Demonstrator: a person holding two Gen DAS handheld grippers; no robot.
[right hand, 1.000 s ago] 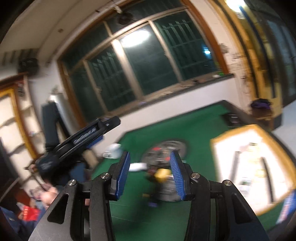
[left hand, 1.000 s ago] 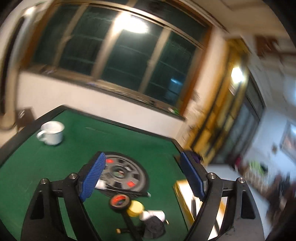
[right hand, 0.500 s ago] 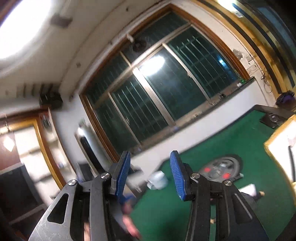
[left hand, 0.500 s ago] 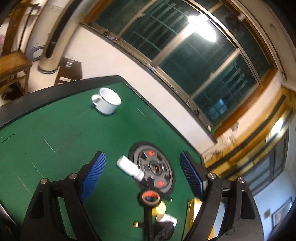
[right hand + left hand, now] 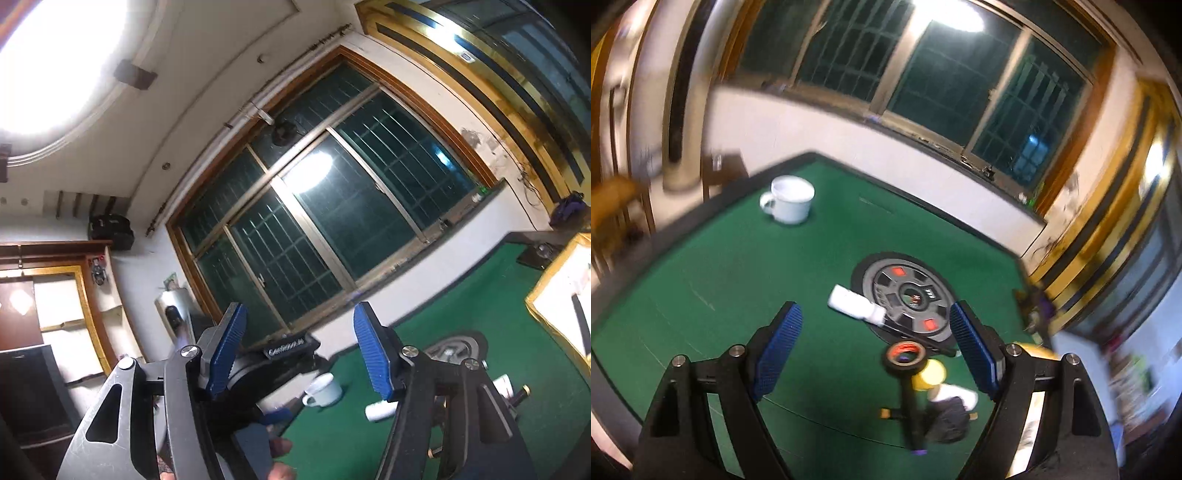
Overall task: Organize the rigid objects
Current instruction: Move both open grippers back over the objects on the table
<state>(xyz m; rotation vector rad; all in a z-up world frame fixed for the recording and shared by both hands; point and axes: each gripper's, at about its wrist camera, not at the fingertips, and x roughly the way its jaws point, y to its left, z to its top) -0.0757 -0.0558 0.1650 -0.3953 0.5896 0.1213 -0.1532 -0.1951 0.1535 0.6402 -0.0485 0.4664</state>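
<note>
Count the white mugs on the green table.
1. The white mug stands upright near the far left corner of the green table, apart from the other items; the right wrist view shows the same mug. Others may sit outside both views.

The surface (image 5: 713, 266) was covered in green felt with a dark rim. A round grey disc (image 5: 907, 295) with red marks lay flat in its middle. A small white bottle (image 5: 855, 306) lay on its side, touching the near-left edge of the disc. A white mug (image 5: 790, 199) stood upright well apart from the disc, toward the far-left corner. Just in front of the disc lay a black tape roll (image 5: 905, 358), a yellow cap (image 5: 932, 373) and a dark blurred heap (image 5: 945, 421). A yellow-edged tray (image 5: 554, 295) sat to the right of the disc.
</note>
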